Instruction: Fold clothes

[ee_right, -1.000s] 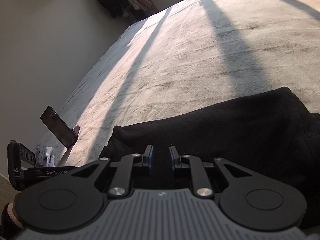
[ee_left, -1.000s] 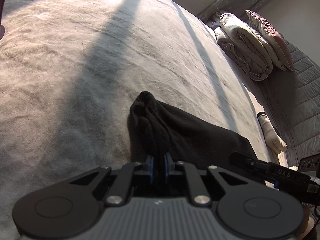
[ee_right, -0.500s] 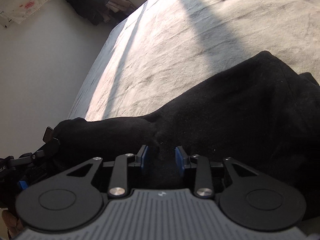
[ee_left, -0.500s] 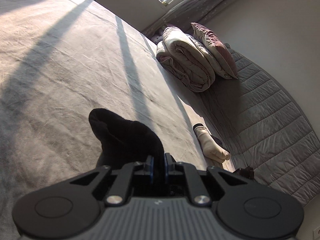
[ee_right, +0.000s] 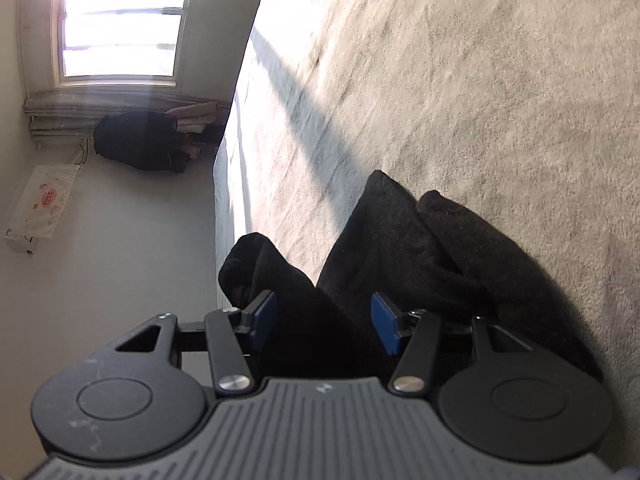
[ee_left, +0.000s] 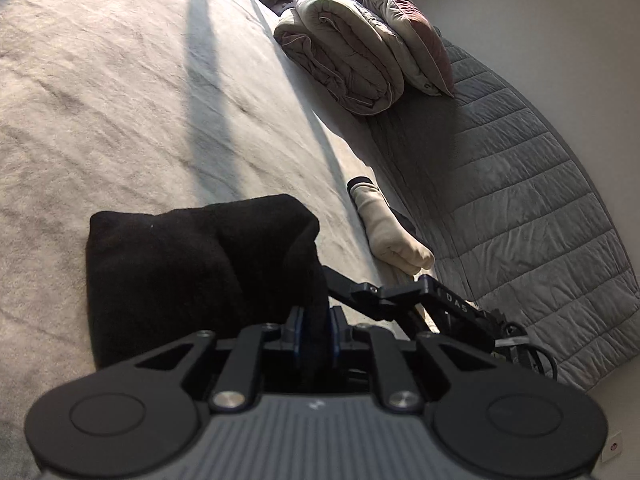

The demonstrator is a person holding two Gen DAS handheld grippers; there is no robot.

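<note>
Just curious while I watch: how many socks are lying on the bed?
1 that I can see: a cream sock near the bed's edge, beside the grey quilted cover. Others may be hidden under the black garment.

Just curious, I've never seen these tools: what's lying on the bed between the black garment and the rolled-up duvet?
In the left wrist view, a cream sock lies between the black garment and the rolled duvet; otherwise bare sheet.

Beige bedspread (ee_left: 132, 92) crossed by shadow bands, rolled duvet (ee_left: 340, 60) under a pillow (ee_left: 408, 36), cream sock (ee_left: 388, 232) beside grey quilted headboard (ee_left: 532, 200), bright window (ee_right: 120, 20), dark clothes pile (ee_right: 140, 142) below it
</note>
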